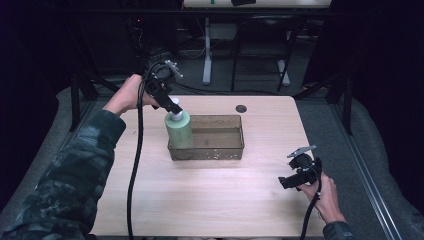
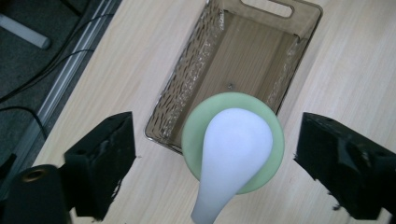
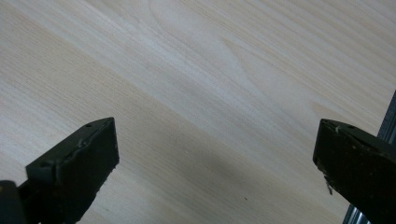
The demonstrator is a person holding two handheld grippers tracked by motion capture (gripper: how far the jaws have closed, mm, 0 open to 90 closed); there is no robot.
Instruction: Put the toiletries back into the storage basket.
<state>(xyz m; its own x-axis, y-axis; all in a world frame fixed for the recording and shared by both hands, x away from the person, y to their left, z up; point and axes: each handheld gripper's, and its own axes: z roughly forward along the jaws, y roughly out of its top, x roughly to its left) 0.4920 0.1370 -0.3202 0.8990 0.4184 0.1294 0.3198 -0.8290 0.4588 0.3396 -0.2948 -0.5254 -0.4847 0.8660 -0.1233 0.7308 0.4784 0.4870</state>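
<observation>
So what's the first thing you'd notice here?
The pale green pump bottle with its white top, standing upright in the left end of the see-through brown bin mid-table. The left claw hangs right above it, jaws wide apart. The right claw waits open, near the table's right edge.

The person wears a long-sleeved camouflage jacket in dark grey-green blotches; the left sleeve [image 1: 70, 170] runs in from seven o'clock, and the right cuff [image 1: 337, 231] shows at five o'clock. The left gripper [image 1: 173, 107] is black, with a small grey plate dotted with studs at its twelve o'clock end and a thick black cable [image 1: 134, 175] trailing toward six o'clock. The right gripper [image 1: 286, 182] is black too, topped by a grey three-cornered plate, with a thinner black cable. In the gripper views the jaws are blocky matt black with chipped, scuffed edges and small screw holes.
</observation>
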